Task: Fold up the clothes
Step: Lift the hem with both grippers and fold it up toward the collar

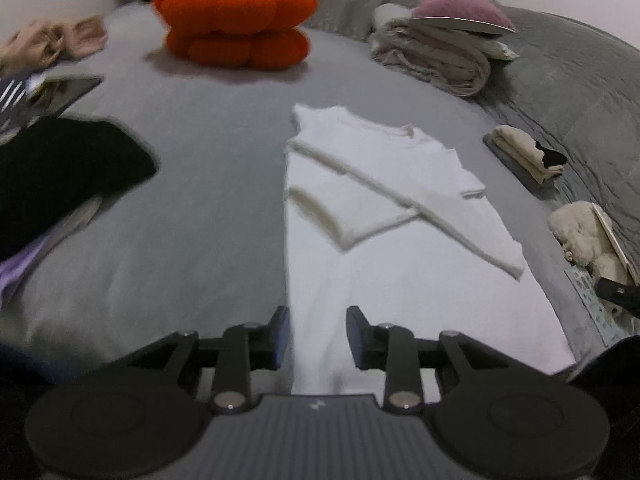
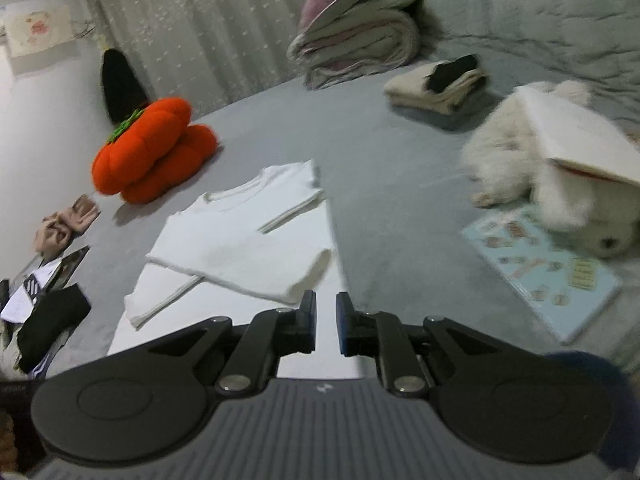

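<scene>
A white long-sleeved shirt [image 1: 404, 280] lies flat on the grey bed [image 1: 200, 208], both sleeves folded across its chest. My left gripper [image 1: 318, 334] hovers over the shirt's near left edge. Its jaws stand apart, and cloth shows below the gap without being pinched. In the right wrist view the same shirt [image 2: 240, 236] spreads ahead and to the left. My right gripper [image 2: 326, 320] sits at the shirt's near right edge with a narrow gap between its pads. Nothing is clamped in that gap.
An orange pumpkin cushion [image 1: 236, 20] sits at the back. A black garment [image 1: 60, 168] lies left. Folded blankets with a pink cushion [image 1: 440, 44], a beige folded pile [image 1: 524, 156], a white plush toy [image 2: 560, 184] and a sticker sheet [image 2: 544, 272] lie to the right.
</scene>
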{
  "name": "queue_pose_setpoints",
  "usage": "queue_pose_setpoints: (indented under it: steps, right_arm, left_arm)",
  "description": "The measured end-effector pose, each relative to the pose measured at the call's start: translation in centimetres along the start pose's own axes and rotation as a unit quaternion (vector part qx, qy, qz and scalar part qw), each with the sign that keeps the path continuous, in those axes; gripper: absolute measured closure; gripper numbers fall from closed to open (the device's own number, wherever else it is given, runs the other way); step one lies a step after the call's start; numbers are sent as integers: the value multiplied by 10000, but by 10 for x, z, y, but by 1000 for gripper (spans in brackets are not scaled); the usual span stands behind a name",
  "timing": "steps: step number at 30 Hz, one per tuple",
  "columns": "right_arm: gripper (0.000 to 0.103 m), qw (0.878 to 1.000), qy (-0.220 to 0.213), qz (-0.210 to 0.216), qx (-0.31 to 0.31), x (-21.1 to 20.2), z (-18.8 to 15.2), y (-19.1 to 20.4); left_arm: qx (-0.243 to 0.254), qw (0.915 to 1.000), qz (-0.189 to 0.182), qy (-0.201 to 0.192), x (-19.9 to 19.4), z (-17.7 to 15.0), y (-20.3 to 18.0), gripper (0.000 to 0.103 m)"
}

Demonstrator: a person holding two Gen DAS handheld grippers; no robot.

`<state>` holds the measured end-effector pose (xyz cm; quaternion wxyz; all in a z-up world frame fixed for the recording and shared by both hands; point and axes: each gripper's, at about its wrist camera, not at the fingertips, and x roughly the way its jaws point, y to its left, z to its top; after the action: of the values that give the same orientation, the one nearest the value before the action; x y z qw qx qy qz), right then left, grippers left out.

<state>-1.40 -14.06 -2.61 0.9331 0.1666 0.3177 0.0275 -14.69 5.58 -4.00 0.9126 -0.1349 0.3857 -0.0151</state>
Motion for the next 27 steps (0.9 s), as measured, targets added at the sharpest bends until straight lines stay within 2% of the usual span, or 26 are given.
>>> queue_pose_setpoints:
  steps: [2, 4, 6, 8, 10, 12, 14, 18, 21, 22, 23, 24, 25, 27]
  right_arm:
    - [88, 9992, 297, 237, -88, 31, 2, 10]
    - [88, 9977, 586, 234, -236, 61, -1, 18]
    - [88, 9948, 899, 75, -478, 88, -10, 22]
    - [88, 9909, 1174, -95, -658, 101, -21, 21]
    - [101, 9885, 1268, -315, -765, 101, -25, 18]
    - [101, 9840, 1234, -742, -1046, 95, -25, 19]
    - [101, 9801, 1222, -964, -1229, 87, -29, 16]
    - [101, 9804, 1263, -1038, -1100, 70, -35, 1]
    - [101, 9815, 1258, -1086, -947, 54, -38, -9]
    - [96, 9817, 1242, -1116, -913, 49, -39, -11]
    - [83, 9806, 1167, -1293, -896, 43, -39, -11]
    - [63, 9801, 1051, -1458, -842, 39, -39, -12]
    - [56, 9796, 928, -1605, -774, 35, -37, -12]
    - [56, 9864, 916, -1302, -407, 30, -35, -21]
  left_arm:
    - [110, 9999, 72, 66, 22, 4, -7, 69]
    - [225, 9994, 206, 185, 42, 1, -11, 69]
    - [341, 9985, 305, 304, 59, -6, -14, 69]
    - [472, 9981, 313, 249, 60, -12, -14, 70]
    - [487, 9976, 415, 250, 55, -13, -11, 73]
    - [395, 9977, 469, 282, 48, -17, -3, 72]
    - [304, 9977, 523, 314, 42, -21, 6, 72]
    - [215, 9976, 561, 351, 28, -31, 16, 72]
    - [22, 9990, 304, 312, 17, -37, 22, 72]
    - [-105, 9995, 152, 256, 11, -39, 25, 72]
    - [-227, 9995, 5, 202, 6, -41, 28, 71]
    - [-252, 9995, -44, 169, 3, -42, 28, 70]
    - [-249, 9995, -43, 163, 3, -44, 27, 68]
    - [-209, 9996, -41, 204, 5, -48, 25, 64]
